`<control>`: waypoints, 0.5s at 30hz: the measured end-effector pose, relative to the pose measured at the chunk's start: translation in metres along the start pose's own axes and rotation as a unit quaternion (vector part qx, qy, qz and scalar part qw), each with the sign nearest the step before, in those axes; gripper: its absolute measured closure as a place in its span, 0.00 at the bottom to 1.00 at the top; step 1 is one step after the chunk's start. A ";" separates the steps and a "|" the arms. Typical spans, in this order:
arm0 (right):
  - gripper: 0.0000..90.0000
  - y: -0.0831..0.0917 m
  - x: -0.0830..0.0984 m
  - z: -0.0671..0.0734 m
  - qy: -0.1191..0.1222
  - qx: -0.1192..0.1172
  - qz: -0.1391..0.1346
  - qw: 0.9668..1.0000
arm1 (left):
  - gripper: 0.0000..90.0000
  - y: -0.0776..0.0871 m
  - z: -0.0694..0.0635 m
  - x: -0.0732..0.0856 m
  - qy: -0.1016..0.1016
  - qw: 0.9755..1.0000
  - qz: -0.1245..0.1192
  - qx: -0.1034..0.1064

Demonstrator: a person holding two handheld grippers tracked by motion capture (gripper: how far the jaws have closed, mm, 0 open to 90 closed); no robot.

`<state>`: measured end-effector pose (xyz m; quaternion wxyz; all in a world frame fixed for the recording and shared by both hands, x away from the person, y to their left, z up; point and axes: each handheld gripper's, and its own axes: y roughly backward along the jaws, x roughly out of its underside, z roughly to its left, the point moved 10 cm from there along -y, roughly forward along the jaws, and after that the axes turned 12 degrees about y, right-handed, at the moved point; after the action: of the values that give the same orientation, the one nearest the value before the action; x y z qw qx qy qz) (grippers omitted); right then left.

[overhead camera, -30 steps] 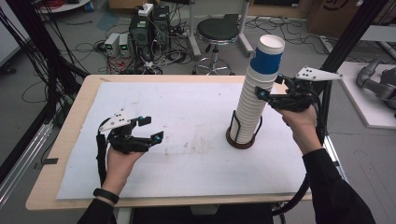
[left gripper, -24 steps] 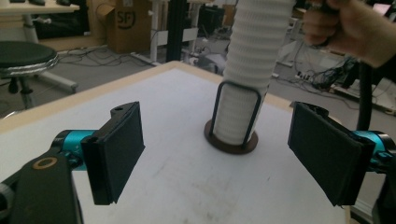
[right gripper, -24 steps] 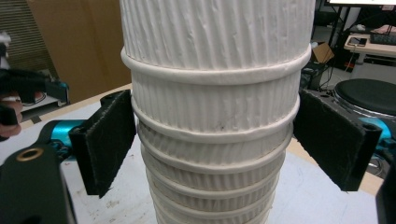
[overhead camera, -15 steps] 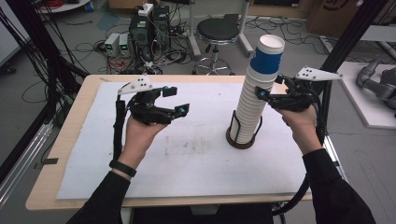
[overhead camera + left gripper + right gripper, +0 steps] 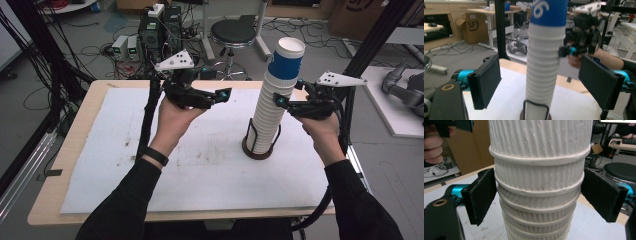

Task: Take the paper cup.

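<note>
Cups first: the tall stack of paper cups [image 5: 272, 107] stands upright in its dark wire holder [image 5: 260, 145] toward the right of the table, a blue cup [image 5: 286, 62] crowning it. My right gripper [image 5: 286, 102] is clamped on the white ribbed stack a little below the blue cup; in the right gripper view the pads [image 5: 482, 193] press on both flanks. My left gripper [image 5: 220, 95] hangs in the air to the left of the stack, jaws parted and empty, the column framed between them in the left gripper view. I judge this the steadying step, ahead of pulling the top cup. Next I need the left jaws level with the blue cup, straddling it, then a gentle squeeze so the thin wall doesn't crush. White mat [image 5: 150, 165] covers the wooden table [image 5: 47, 210], faintly smudged mid-way. Beyond: cables on the floor, a black stool [image 5: 232, 32], electronics boxes [image 5: 157, 30].
</note>
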<state>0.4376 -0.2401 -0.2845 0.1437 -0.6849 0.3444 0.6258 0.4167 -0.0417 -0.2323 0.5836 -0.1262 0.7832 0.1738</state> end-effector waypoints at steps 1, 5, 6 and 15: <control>0.16 0.000 0.000 0.000 0.001 0.000 -0.001 1.000 | 0.20 -0.003 -0.001 -0.003 -0.002 1.000 -0.001 0.001; 0.16 0.000 0.000 0.000 0.001 0.000 -0.001 1.000 | 0.20 -0.020 -0.007 -0.021 -0.015 1.000 -0.002 0.004; 0.16 0.000 0.000 0.000 0.001 0.000 -0.001 1.000 | 0.20 -0.024 -0.009 -0.025 -0.016 1.000 -0.001 0.007; 0.16 0.000 0.000 0.000 0.003 0.001 -0.001 1.000 | 0.21 -0.055 -0.018 -0.053 -0.003 1.000 -0.008 0.025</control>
<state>0.4378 -0.2402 -0.2843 0.1440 -0.6868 0.3447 0.6235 0.4386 -0.0993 -0.1842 0.5904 -0.1170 0.7844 0.1498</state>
